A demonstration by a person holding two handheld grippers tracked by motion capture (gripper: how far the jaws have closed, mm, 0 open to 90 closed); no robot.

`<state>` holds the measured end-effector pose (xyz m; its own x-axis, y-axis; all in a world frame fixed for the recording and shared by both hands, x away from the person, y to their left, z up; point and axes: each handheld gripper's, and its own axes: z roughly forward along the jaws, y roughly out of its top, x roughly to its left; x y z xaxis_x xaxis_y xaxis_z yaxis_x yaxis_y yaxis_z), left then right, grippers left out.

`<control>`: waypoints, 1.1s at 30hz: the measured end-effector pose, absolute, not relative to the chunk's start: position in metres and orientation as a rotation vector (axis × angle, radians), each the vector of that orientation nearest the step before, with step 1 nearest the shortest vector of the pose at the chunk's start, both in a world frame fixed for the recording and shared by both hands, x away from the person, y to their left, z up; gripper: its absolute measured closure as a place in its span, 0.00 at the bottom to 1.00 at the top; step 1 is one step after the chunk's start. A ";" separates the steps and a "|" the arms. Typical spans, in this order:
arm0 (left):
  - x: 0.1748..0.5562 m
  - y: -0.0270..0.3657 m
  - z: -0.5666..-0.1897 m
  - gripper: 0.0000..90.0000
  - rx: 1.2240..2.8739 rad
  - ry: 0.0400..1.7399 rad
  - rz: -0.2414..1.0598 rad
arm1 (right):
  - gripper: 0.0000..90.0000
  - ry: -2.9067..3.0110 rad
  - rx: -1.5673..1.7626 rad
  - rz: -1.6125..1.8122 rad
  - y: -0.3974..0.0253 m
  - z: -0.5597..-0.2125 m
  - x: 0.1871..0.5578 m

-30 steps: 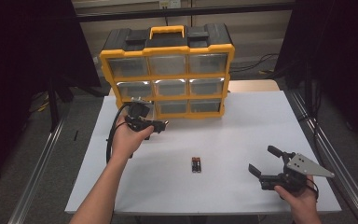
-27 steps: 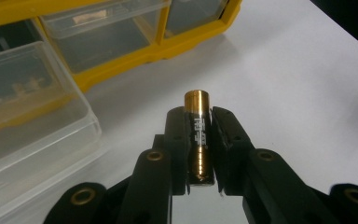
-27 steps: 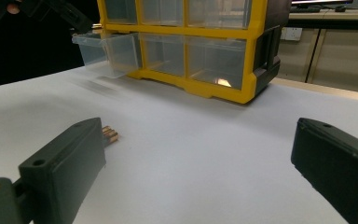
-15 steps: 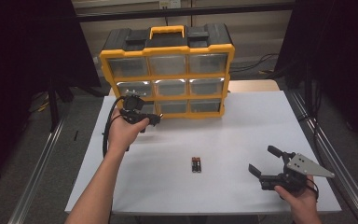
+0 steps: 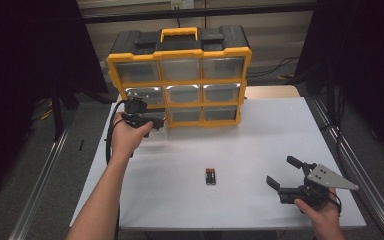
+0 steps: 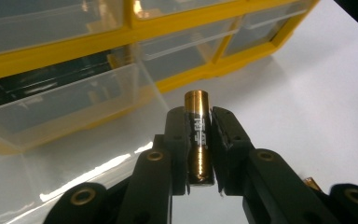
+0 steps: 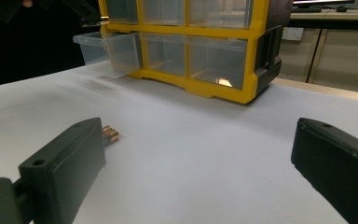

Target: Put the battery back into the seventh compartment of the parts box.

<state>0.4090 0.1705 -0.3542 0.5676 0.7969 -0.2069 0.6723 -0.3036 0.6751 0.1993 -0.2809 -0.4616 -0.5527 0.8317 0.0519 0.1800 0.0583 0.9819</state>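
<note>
A battery (image 6: 198,135), black and gold, stands upright clamped between the jaws of the left tool (image 6: 198,154). That tool hovers just in front of a clear drawer (image 6: 60,109) pulled out of the bottom-left slot of a yellow organiser cabinet (image 5: 180,75) at the back of the white tabletop (image 5: 260,145). Two more batteries (image 5: 210,176) lie side by side mid-tabletop. The right tool (image 5: 285,175), jaws wide apart, rests near the front right corner, well apart from them.

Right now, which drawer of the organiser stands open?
The bottom-left drawer of the organiser is pulled out; the other eight sit flush.
</note>
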 end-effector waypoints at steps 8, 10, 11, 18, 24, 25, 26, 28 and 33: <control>0.417 0.177 -0.360 0.86 2.039 1.207 0.238 | 0.03 1.794 1.015 1.532 -0.280 -0.462 0.199; 0.419 0.178 -0.361 0.86 2.046 1.214 0.249 | 0.03 1.796 1.014 1.532 -0.280 -0.462 0.199; 0.420 0.178 -0.362 0.86 2.040 1.218 0.254 | 0.03 1.795 1.012 1.532 -0.280 -0.462 0.199; 0.429 0.183 -0.367 0.86 2.044 1.250 0.268 | 0.03 1.799 1.014 1.533 -0.280 -0.462 0.199; 0.435 0.183 -0.369 0.86 2.038 1.262 0.297 | 0.03 1.802 1.014 1.532 -0.280 -0.463 0.200; 0.435 0.183 -0.369 0.86 2.042 1.258 0.288 | 0.03 1.801 1.015 1.532 -0.280 -0.463 0.200; 0.436 0.183 -0.369 0.86 2.049 1.258 0.292 | 0.03 1.801 1.017 1.532 -0.280 -0.463 0.200; 0.437 0.184 -0.369 0.86 2.053 1.262 0.313 | 0.03 1.802 1.014 1.533 -0.280 -0.463 0.200; 0.438 0.185 -0.371 0.75 2.033 1.252 0.315 | 0.03 1.803 1.008 1.535 -0.280 -0.463 0.200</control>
